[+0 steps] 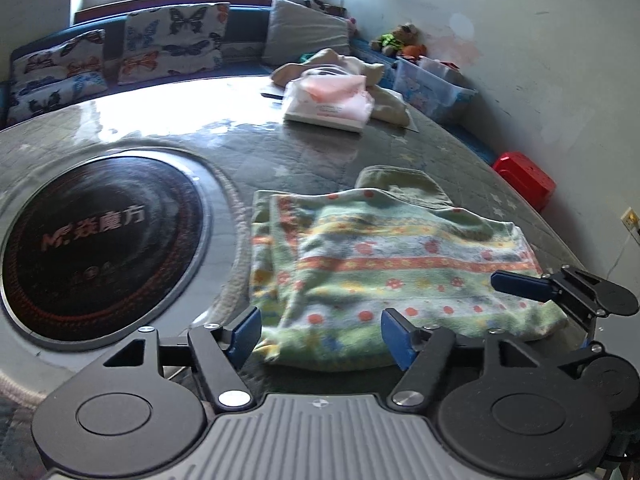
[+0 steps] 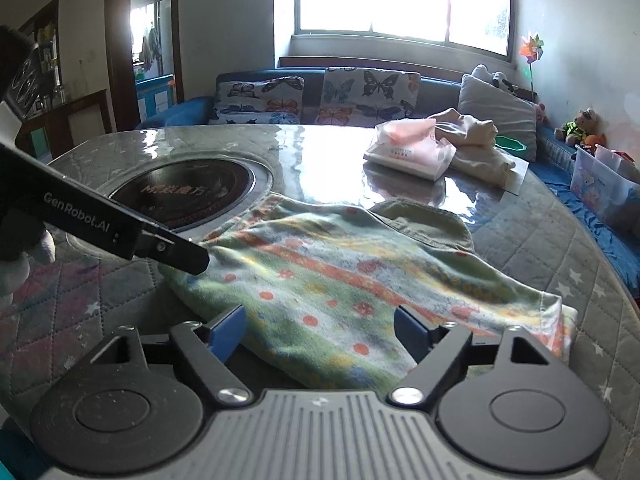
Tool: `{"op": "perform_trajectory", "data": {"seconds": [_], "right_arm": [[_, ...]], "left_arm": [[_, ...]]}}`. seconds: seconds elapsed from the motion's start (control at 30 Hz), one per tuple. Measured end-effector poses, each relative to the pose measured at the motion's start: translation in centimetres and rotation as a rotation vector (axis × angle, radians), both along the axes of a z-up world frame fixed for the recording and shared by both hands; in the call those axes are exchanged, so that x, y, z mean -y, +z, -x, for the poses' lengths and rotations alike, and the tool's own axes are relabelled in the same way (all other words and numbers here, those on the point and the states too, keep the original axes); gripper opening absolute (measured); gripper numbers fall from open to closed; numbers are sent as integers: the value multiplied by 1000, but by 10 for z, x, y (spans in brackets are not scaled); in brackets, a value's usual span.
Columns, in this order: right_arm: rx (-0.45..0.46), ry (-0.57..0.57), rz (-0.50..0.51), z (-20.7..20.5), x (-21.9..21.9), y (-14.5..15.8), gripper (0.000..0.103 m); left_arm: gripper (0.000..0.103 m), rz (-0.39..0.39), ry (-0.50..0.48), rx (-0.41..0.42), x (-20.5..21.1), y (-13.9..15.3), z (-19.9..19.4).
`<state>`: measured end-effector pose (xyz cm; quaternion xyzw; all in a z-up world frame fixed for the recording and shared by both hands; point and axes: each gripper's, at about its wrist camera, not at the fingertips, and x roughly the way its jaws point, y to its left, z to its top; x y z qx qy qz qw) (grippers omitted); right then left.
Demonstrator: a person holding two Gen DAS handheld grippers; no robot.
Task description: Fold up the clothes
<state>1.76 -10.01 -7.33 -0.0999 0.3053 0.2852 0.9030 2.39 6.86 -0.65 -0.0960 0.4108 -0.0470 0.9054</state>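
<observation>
A patterned towel [image 1: 384,264] lies partly folded on the table [image 1: 304,148], just right of the round black cooktop [image 1: 100,248] set in the table top. The towel has green, orange and white stripes with small red flowers; a plain green cloth [image 1: 400,184] shows at its far edge.

The left gripper [image 1: 320,332] stands at the near edge of the towel with its blue fingers [image 1: 246,330] spread wide and nothing between them. The right gripper [image 2: 320,330] is also spread wide over the near edge of the towel, and it pinches nothing.

On the side of the left gripper, in the right wrist view, I read "GenRobot.AI" in white letters. The cooktop carries reddish writing that begins with "Mr." and goes on in Chinese characters.

Far on the table there is a pink tissue pack [image 2: 408,148] with small print too small to read, touching a heap of cream clothes [image 2: 476,140].
</observation>
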Motion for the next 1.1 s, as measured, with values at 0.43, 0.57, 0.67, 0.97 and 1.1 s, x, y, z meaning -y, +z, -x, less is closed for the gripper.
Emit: {"op": "perform_trajectory", "data": {"seconds": [0.43,0.57,0.67,0.97,1.1], "right_arm": [[8,31,-12,0,-34,8,103],[1,24,-34,-1,-41,9,103],[-14,32,-59,-5,-49,11,103],[8,75,-76,-11,-85,18,103],[11,91,-82,-14,-101,20,103]], "left_arm": [[87,-44,98,8,-24,4,25],[87,-49,122,12,-32,4,32],[87,-57,149,21,-38,6,37],[87,-71,252,37,-69,11,48],[88,-81,302,48,-84,14,51]]}}
